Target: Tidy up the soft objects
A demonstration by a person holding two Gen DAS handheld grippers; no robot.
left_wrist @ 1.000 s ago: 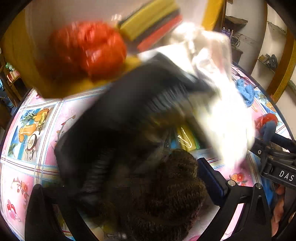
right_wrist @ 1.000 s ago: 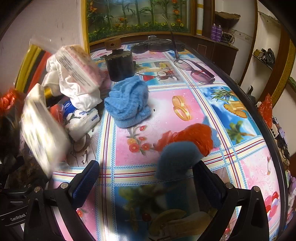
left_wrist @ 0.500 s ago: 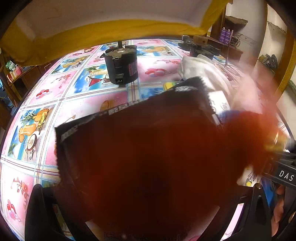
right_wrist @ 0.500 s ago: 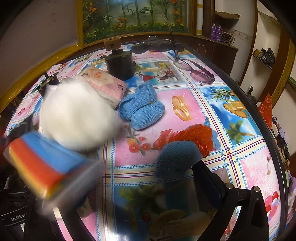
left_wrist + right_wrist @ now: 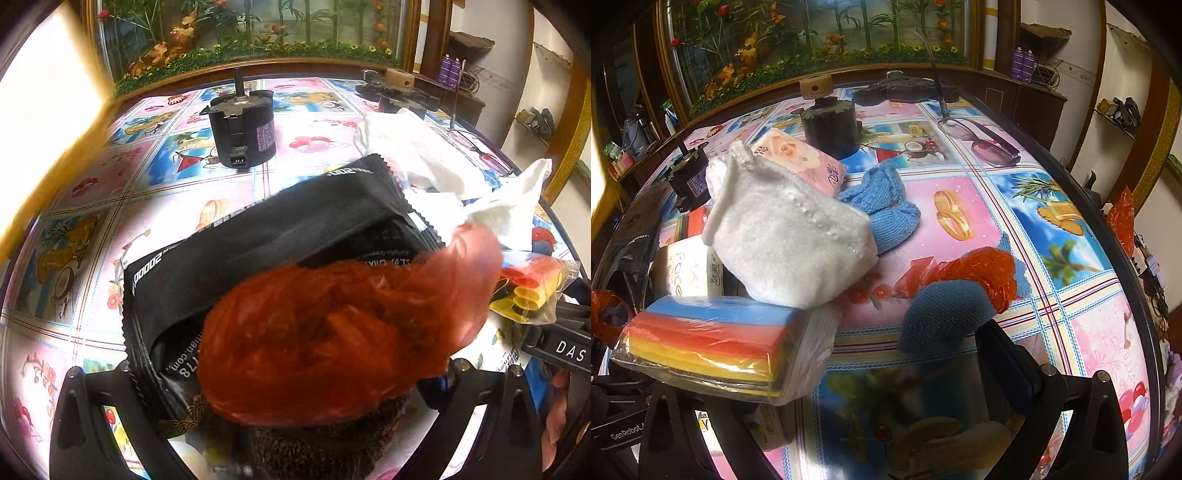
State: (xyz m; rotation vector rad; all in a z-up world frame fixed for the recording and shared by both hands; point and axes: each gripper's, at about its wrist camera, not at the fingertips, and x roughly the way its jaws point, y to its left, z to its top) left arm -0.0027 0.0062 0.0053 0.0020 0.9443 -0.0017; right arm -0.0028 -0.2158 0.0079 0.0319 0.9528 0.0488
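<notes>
Both claws are spread, nothing gripped. The sponge pack [image 5: 709, 347], perched atop the left claw [image 5: 291, 424] beside the white cloth [image 5: 790, 236], could be tipped off the counter [image 5: 1052, 295].

I see a blurred orange plastic bag [image 5: 332, 339] hiding my left tongs' [image 5: 280, 424] tips; the dark brown knitted piece [image 5: 332, 446] is cut off below.

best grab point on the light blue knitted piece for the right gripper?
Take the blue knitted piece at its right-hand bulge, the part toward the ring print, coming down from above. That side lies bare on the tablecloth, while its left edge is tucked behind the white cloth bundle and next to the pink tissue pack. The knit is soft and mounded, so a top pinch should probably gather it.
</notes>
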